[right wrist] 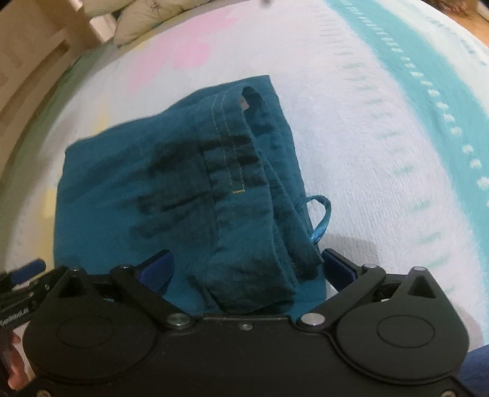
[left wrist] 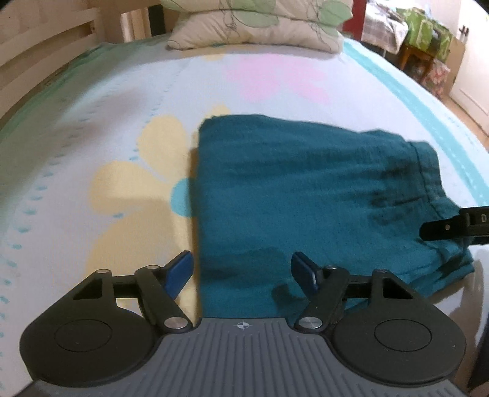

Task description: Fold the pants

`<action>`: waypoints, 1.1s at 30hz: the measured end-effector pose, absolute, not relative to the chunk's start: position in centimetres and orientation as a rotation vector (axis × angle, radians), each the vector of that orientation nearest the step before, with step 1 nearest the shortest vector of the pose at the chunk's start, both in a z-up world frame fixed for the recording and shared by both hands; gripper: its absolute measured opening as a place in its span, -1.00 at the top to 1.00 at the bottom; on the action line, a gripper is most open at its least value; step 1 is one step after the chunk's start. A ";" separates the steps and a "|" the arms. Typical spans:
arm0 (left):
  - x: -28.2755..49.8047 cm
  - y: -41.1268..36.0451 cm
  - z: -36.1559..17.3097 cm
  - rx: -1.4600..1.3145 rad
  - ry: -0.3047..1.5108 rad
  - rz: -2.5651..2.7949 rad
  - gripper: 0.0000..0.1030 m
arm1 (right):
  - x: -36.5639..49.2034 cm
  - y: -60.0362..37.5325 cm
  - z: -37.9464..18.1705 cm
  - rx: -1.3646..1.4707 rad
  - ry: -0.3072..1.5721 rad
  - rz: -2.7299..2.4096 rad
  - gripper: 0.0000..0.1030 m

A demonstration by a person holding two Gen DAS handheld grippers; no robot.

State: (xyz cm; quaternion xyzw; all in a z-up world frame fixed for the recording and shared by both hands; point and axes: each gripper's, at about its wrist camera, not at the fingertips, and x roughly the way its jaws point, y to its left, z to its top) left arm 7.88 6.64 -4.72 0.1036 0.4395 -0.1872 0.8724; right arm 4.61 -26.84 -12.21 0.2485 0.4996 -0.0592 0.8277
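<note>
Both tongs, left gripper [left wrist: 241, 271] and right gripper [right wrist: 247, 268], gape empty over the pants [left wrist: 305, 195], a compact folded stack on the bedsheet [left wrist: 122, 122]; folding looks nearly finished

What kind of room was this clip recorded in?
Most likely a home bedroom. The teal pants lie folded on a bed with a flower-print sheet, stacked pillows sit at the far end, and a wooden bed frame runs along the side.
</note>
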 end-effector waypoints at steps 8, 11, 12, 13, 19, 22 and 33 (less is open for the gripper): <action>10.2 8.5 -4.4 0.120 0.967 -0.374 -0.35 | 5.1 -29.2 -12.3 0.642 1.012 -0.108 -1.00; 11.3 8.0 -4.7 0.096 0.989 -0.382 -0.35 | 5.9 -29.0 -12.3 0.616 1.002 -0.100 -1.00; 11.6 7.8 -4.9 0.095 0.995 -0.389 -0.35 | 6.4 -29.1 -12.4 0.602 1.001 -0.094 -1.00; 12.0 7.3 -5.0 0.100 1.003 -0.397 -0.35 | 6.5 -28.9 -11.9 0.580 0.995 -0.083 -1.00; 13.8 5.3 -6.5 0.147 1.047 -0.407 -0.35 | 8.3 -28.5 -11.8 0.461 0.988 -0.003 -1.00; 14.7 4.8 -7.4 0.155 1.081 -0.396 -0.35 | 8.6 -29.2 -11.7 0.493 0.966 0.036 -1.00; 15.9 3.2 -7.8 0.196 1.037 -0.434 -0.46 | 9.0 -31.0 -12.0 0.571 0.905 0.068 -0.48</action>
